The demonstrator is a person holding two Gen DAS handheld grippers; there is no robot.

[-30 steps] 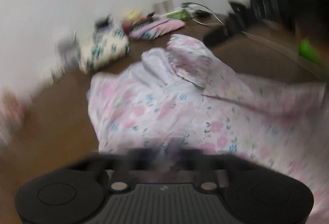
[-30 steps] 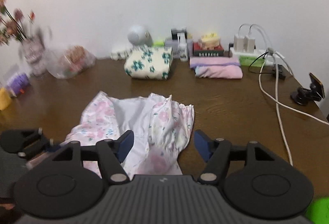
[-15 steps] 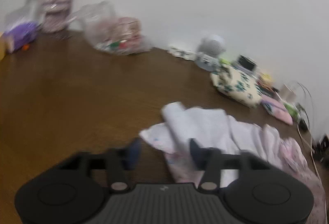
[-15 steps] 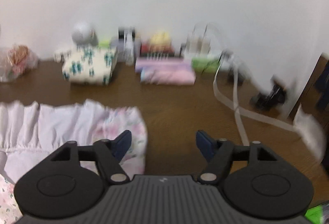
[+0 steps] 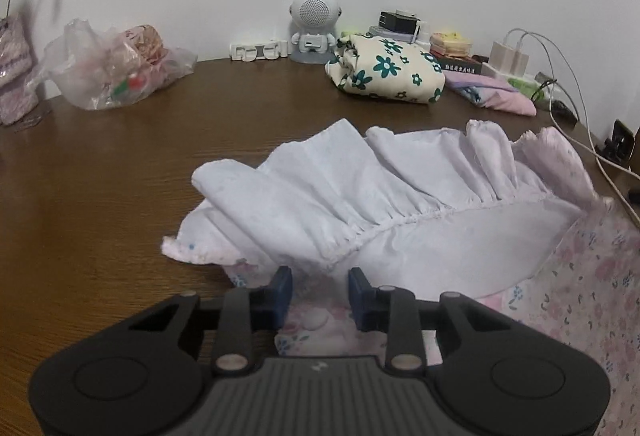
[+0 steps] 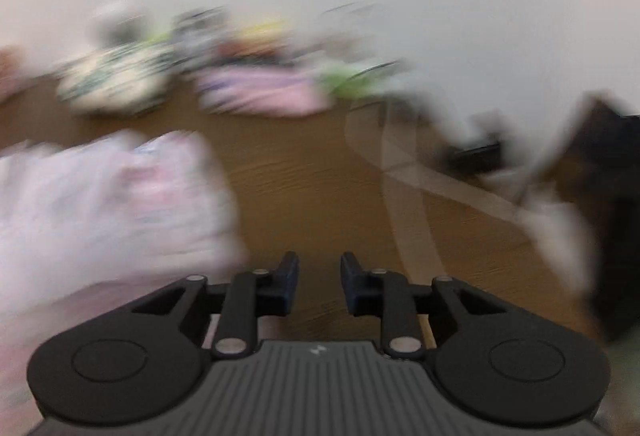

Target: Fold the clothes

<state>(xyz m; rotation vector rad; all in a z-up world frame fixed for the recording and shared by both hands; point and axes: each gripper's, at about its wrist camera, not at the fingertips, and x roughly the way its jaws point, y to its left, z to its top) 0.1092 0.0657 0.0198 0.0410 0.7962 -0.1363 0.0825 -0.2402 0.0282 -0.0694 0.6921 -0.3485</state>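
Note:
A pale pink floral garment [image 5: 400, 204] with a ruffled hem lies spread on the brown table [image 5: 100, 196], its white inner side turned up. My left gripper [image 5: 319, 286] is open, with its fingertips over the garment's near left edge and cloth between the jaws. In the blurred right wrist view the garment's right end [image 6: 112, 196] lies at the left. My right gripper [image 6: 319, 272] is open and empty, over bare table just right of the cloth.
Along the back wall stand a folded cream floral cloth [image 5: 388, 72], a folded pink cloth [image 5: 492, 96], a robot-shaped speaker [image 5: 314, 24], a plastic bag [image 5: 116, 72], chargers and white cables [image 5: 560, 84]. A phone holder [image 5: 620, 146] sits at the right edge.
Both grippers have swung over the garment. The left went from shut to open and came down at the garment's left edge. The right jaws have narrowed and it moves fast, blurring its view.

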